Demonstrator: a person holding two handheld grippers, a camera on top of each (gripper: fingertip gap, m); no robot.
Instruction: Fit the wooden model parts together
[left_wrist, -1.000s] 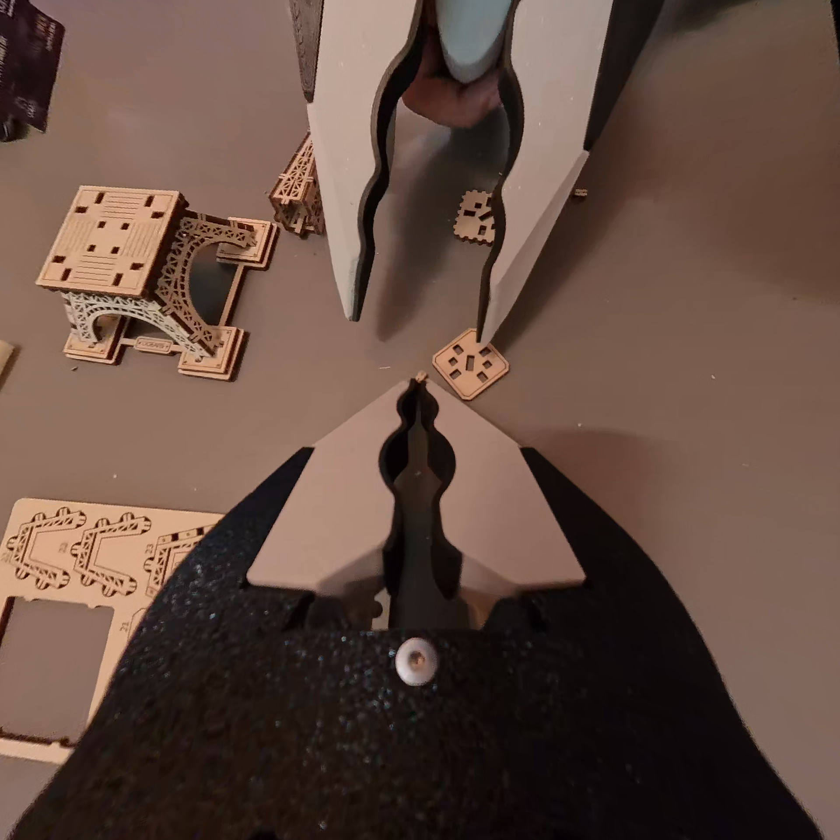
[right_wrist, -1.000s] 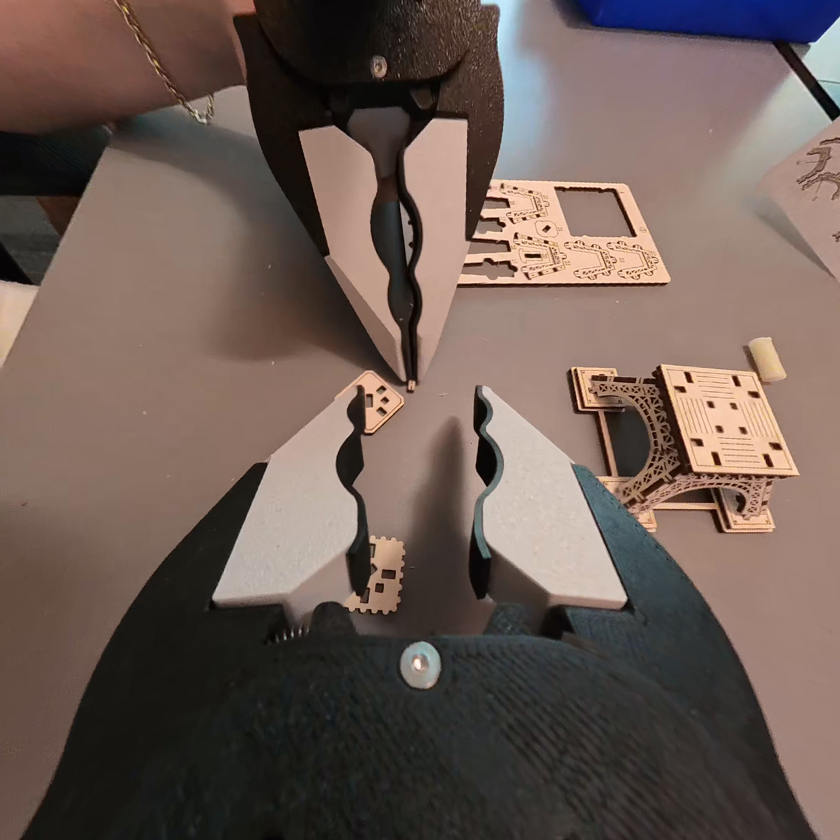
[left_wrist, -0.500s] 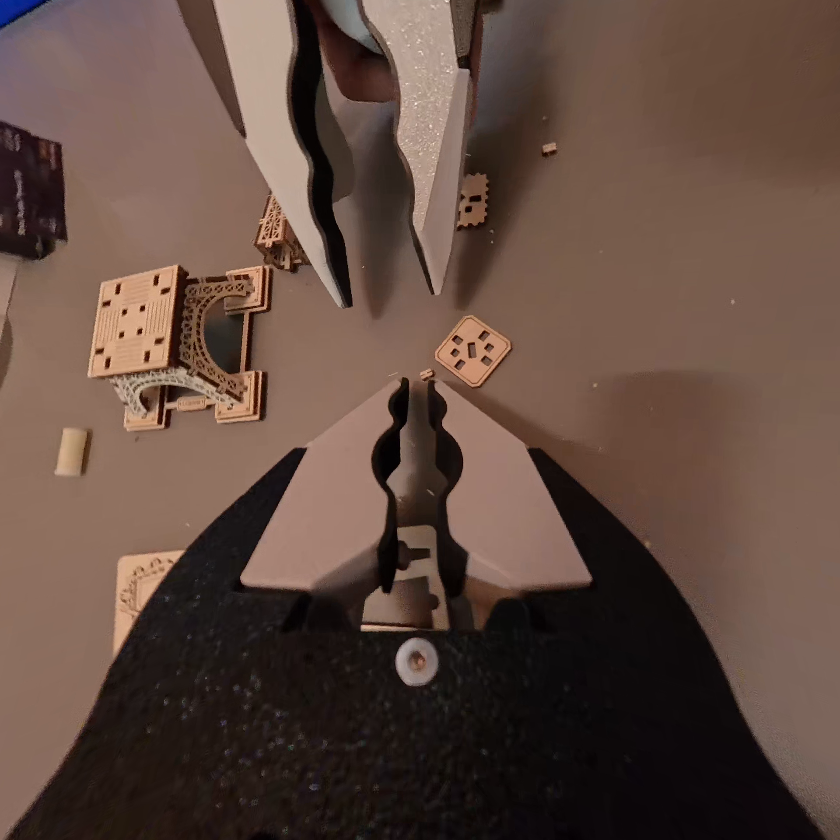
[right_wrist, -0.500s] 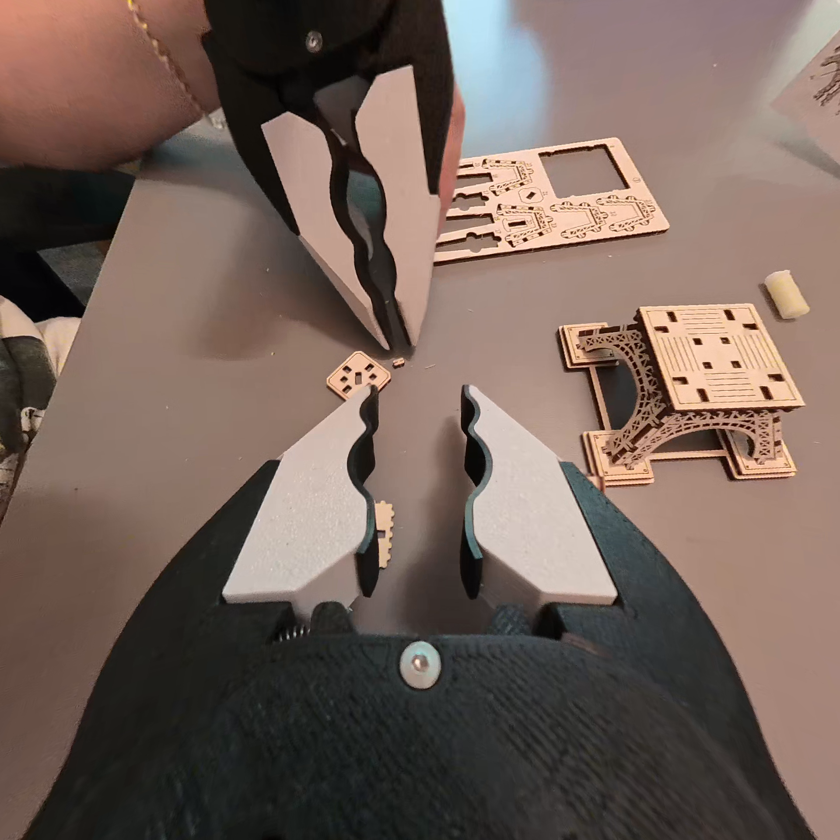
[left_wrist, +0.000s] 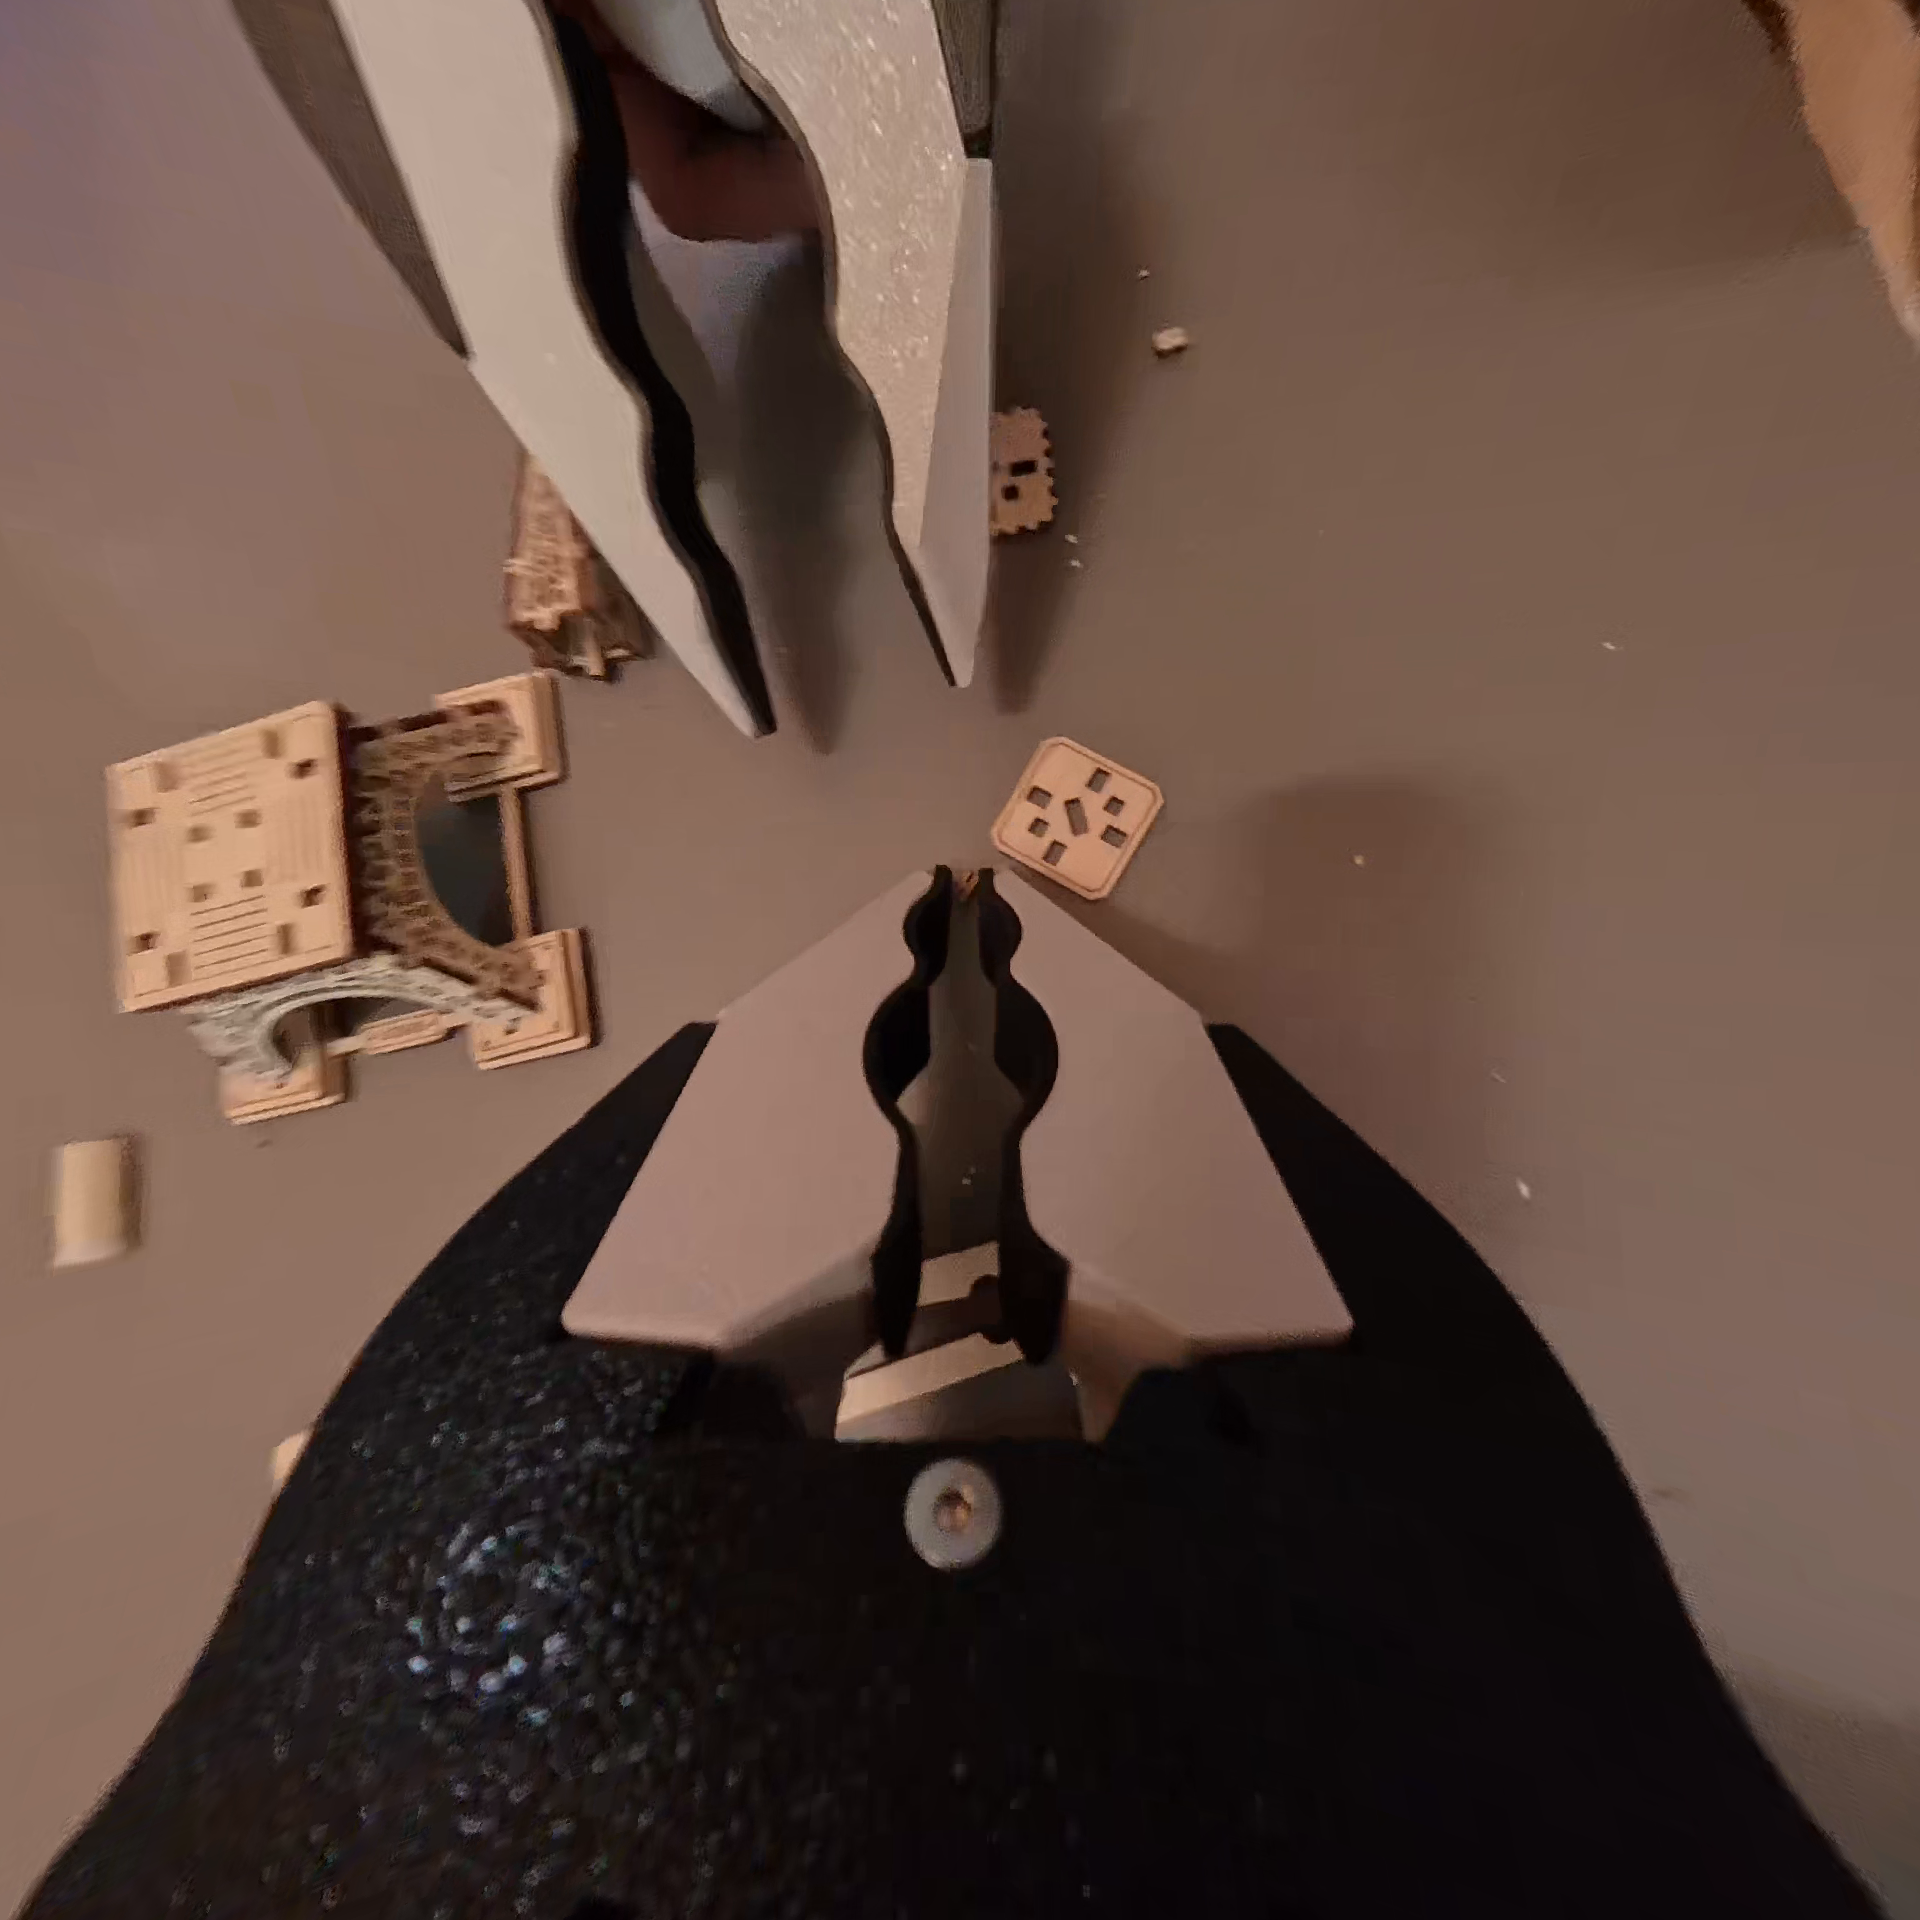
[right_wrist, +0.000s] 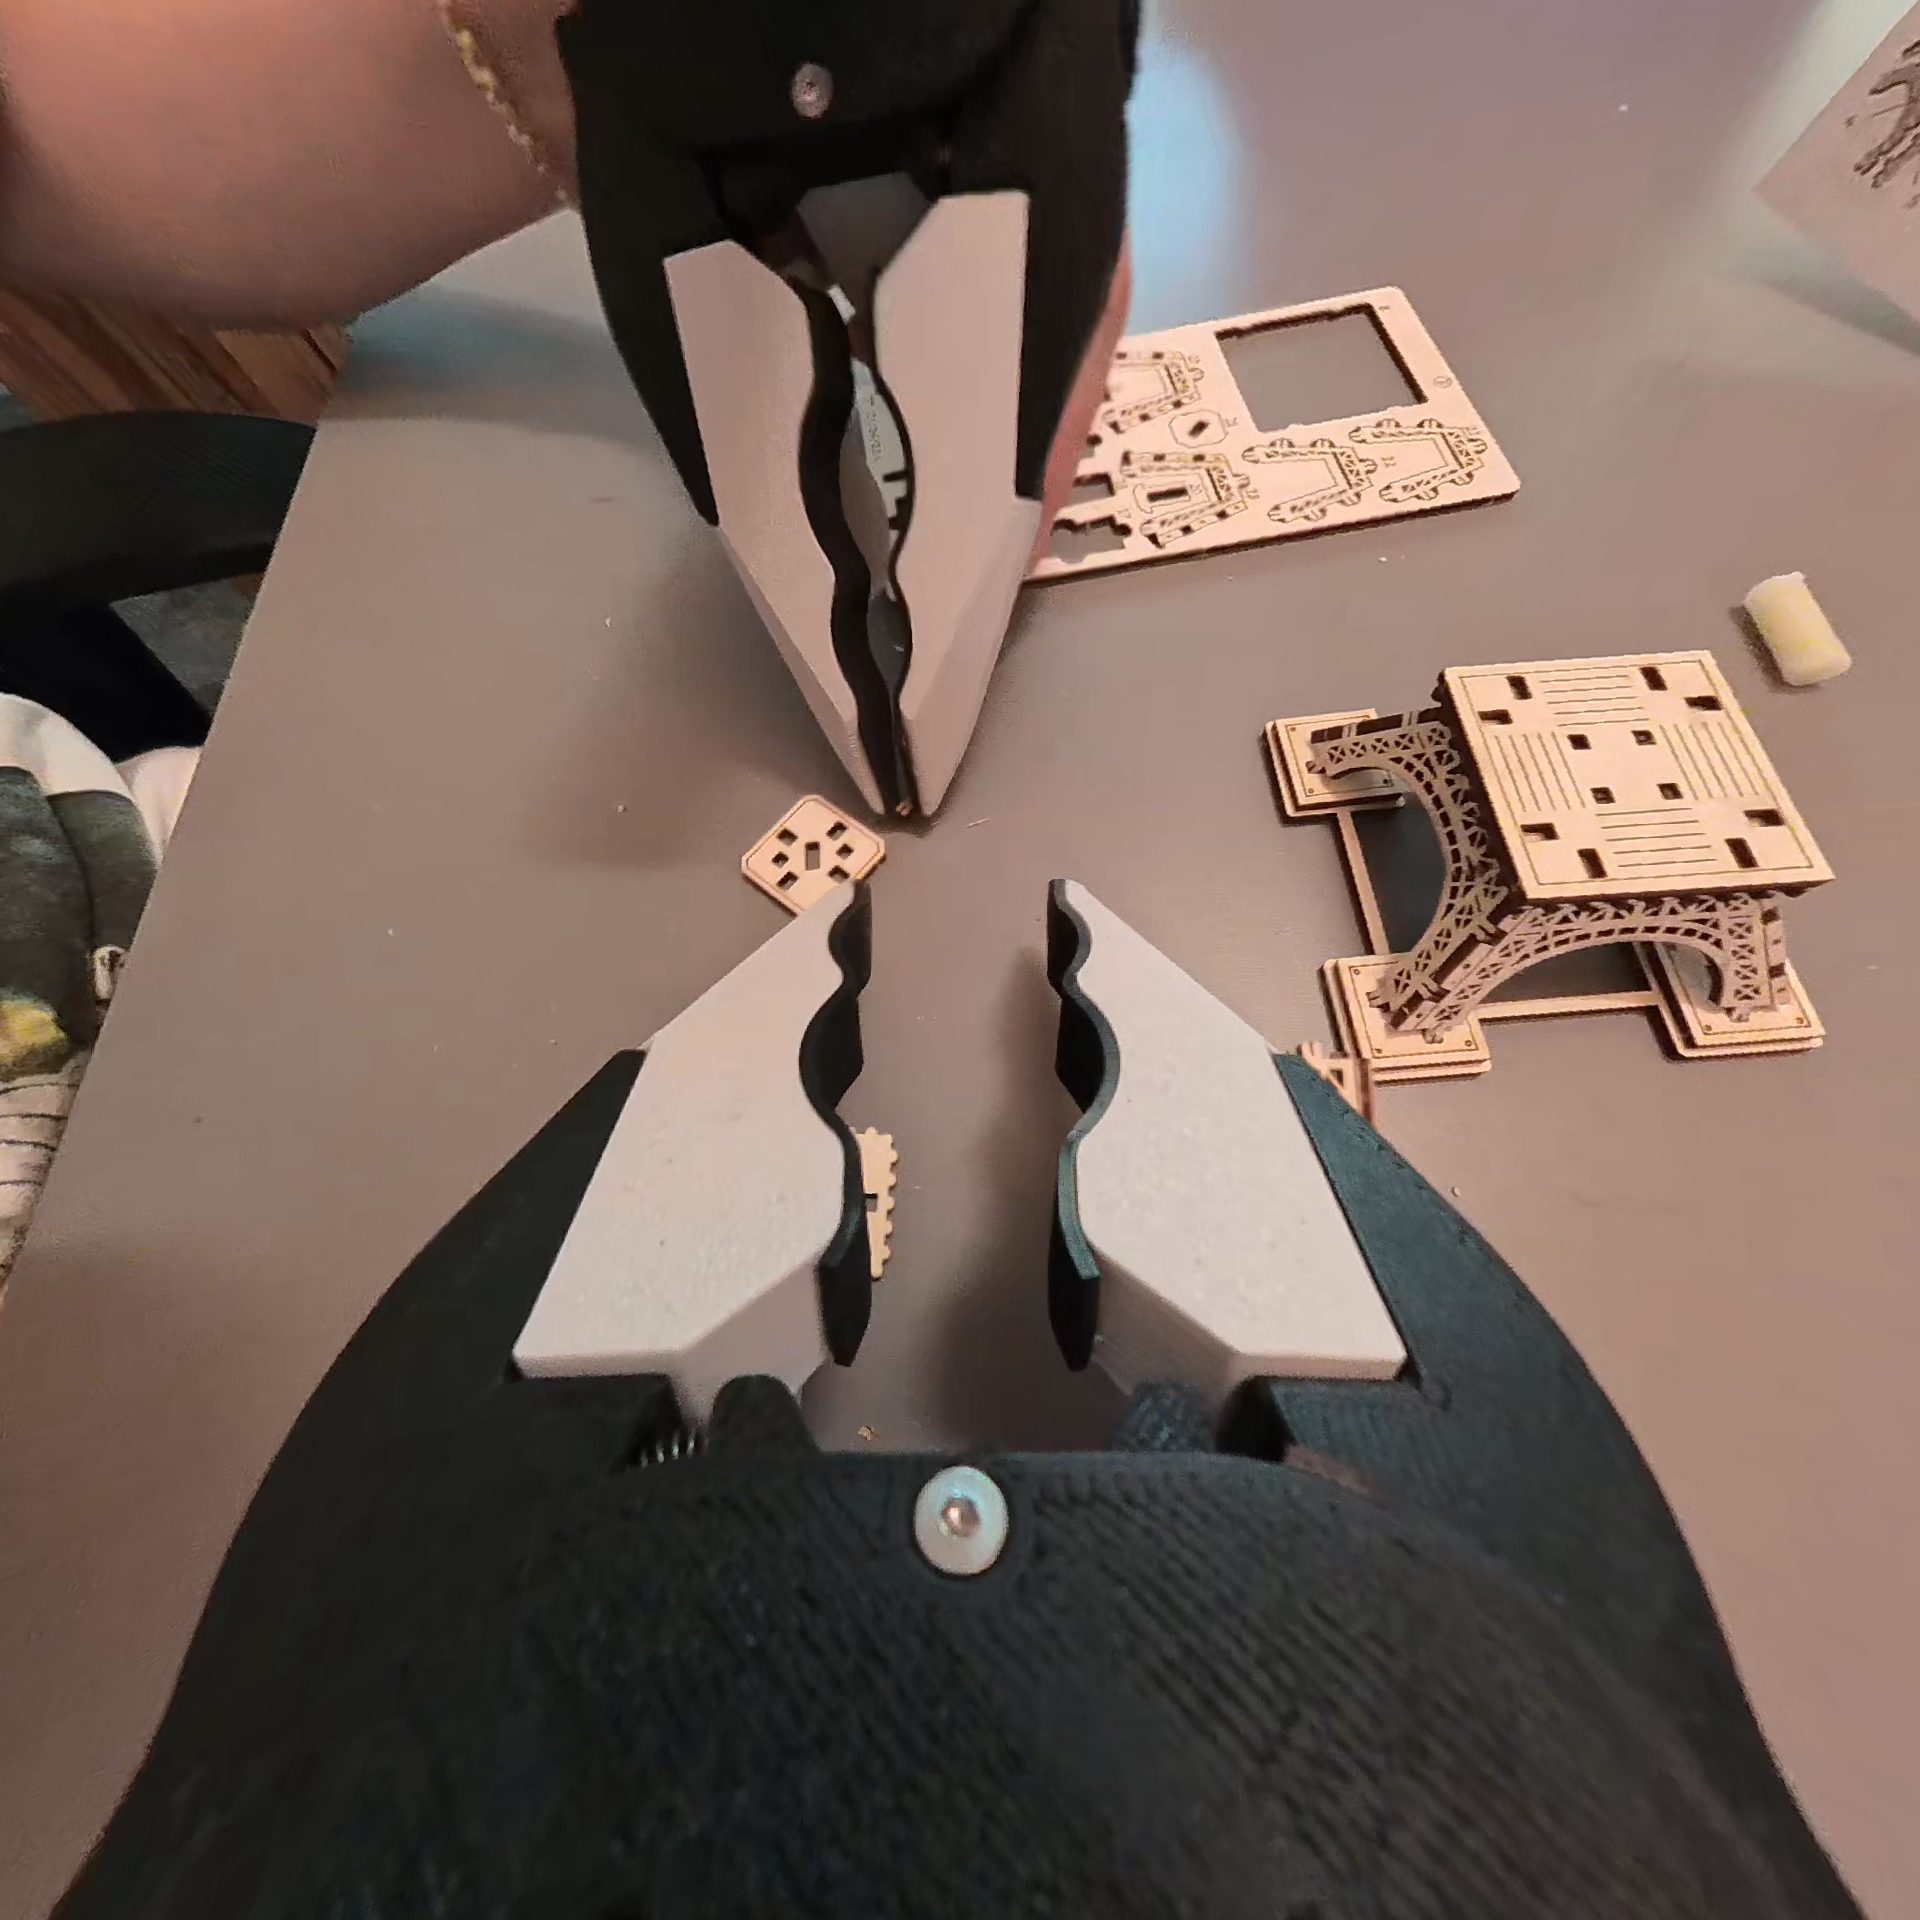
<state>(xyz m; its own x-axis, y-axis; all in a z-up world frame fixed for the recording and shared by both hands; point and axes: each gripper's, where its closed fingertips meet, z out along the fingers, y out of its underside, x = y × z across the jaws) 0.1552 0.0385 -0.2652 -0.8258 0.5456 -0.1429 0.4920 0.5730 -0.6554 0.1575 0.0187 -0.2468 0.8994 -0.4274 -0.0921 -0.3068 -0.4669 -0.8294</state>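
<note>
My left gripper (left_wrist: 961, 883) is nearly shut, its tips pinching a tiny wooden piece (left_wrist: 967, 883) down at the grey table; it also shows in the right wrist view (right_wrist: 900, 805). A small square wooden plate with holes (left_wrist: 1075, 816) (right_wrist: 812, 854) lies flat just beside those tips. My right gripper (right_wrist: 958, 902) (left_wrist: 860, 698) is open and empty, facing the left one, tips just short of the plate. A small toothed wooden piece (right_wrist: 878, 1195) (left_wrist: 1023, 473) lies under its left finger. The assembled tower base (right_wrist: 1558, 852) (left_wrist: 343, 894) stands to the side.
A wooden parts sheet (right_wrist: 1299, 447) lies behind the left gripper. A lattice tower section (left_wrist: 561, 582) lies near the base. A pale foam cylinder (right_wrist: 1795, 629) (left_wrist: 91, 1195) sits beyond the base. A paper sheet (right_wrist: 1860, 156) is at the far corner. The table edge (right_wrist: 208, 727) and a person's arm (right_wrist: 260, 156) are nearby. Left and right tips are no more than a few centimetres apart.
My right gripper has drawn back off the square plate and narrowed a little. My left gripper's tips have closed around the tiny piece and its handle has tilted up.
</note>
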